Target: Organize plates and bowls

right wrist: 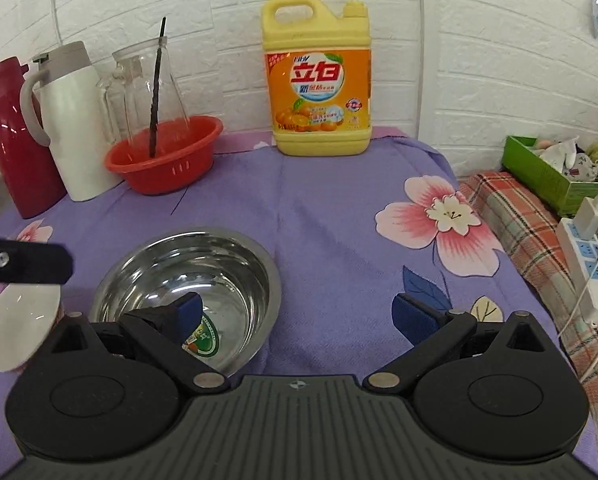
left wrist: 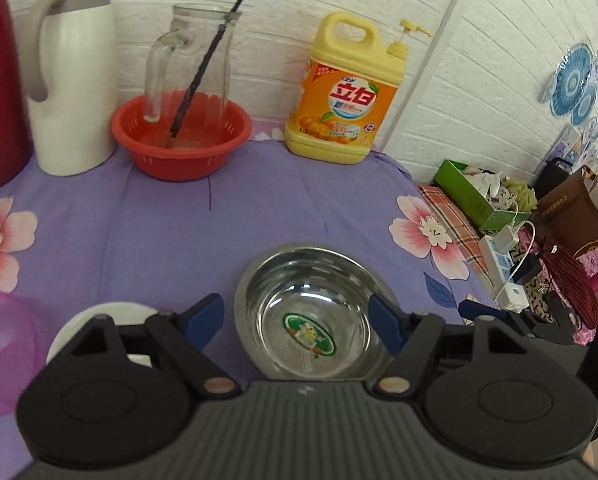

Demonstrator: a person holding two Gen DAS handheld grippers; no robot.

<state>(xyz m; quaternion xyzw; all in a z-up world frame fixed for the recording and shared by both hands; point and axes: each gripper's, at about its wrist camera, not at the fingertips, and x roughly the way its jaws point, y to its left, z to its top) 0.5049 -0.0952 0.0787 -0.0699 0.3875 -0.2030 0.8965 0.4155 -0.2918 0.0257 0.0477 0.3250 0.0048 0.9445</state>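
— Jaws on both sides?
— Left gripper [left wrist: 299, 316] and right gripper [right wrist: 297, 318] both stand apart, holding nothing.
— Where's the steel bowl [right wrist: 187, 296]?
— Upright on the table [right wrist: 331, 220], the right gripper's left finger [right wrist: 189, 312] over its rim. A white bowl [right wrist: 19, 328] sits just left, pink bowl [left wrist: 5, 354] beyond.

White brick wall [right wrist: 479, 80] — purple floral tablecloth [right wrist: 331, 208]

Yellow detergent jug [right wrist: 316, 80], glass pitcher [right wrist: 151, 92] in red basket [right wrist: 163, 155], white flask [right wrist: 71, 120] along the wall
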